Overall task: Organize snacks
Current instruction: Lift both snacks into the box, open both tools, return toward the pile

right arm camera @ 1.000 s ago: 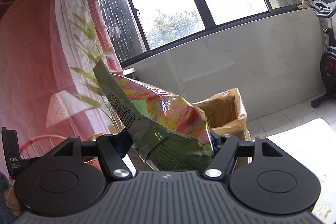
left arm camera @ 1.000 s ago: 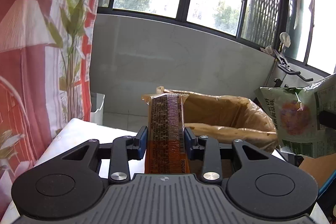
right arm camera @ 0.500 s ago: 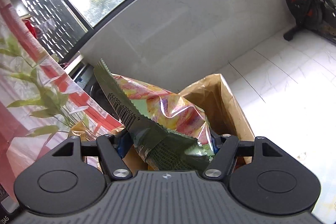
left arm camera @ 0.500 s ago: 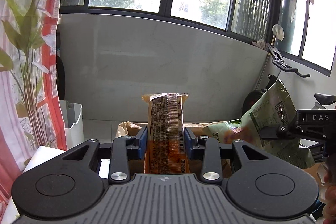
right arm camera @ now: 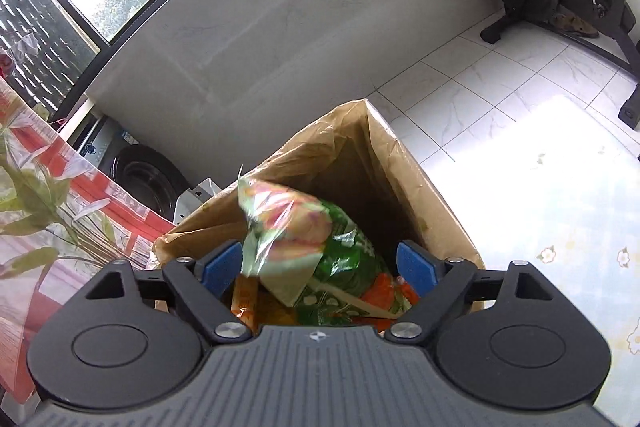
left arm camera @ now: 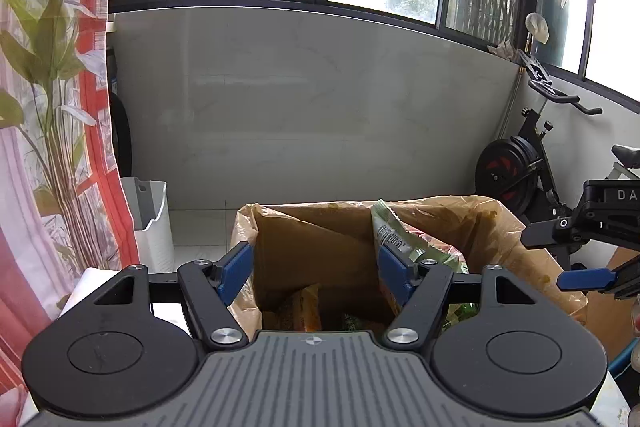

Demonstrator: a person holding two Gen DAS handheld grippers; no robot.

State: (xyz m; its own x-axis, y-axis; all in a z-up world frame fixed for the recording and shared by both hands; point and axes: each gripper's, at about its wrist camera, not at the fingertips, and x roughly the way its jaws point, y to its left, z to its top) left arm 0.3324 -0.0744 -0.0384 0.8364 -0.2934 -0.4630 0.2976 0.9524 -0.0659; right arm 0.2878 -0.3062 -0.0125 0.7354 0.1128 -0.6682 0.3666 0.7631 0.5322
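Over the open cardboard box lined with a brownish plastic bag we hold both grippers. Our left gripper points into the box mouth; its blue fingers are spreading apart and nothing sits between them. Below them, at the bottom of the box, lies the orange snack packet. Beside the left gripper's right finger stands the green snack bag, its top edge rising just above the box rim.

From the right wrist view, our right gripper looks steeply down into the same box. Its fingers are opening too, and the green snack bag lies loose between them, touching neither pad as far as we can tell, its crumpled top leaning toward the left finger. Orange packets show underneath it.

At the right edge of the left wrist view, our right gripper appears side-on over the box's right side. An exercise bike stands by the wall, a white bin near the red patterned curtain.
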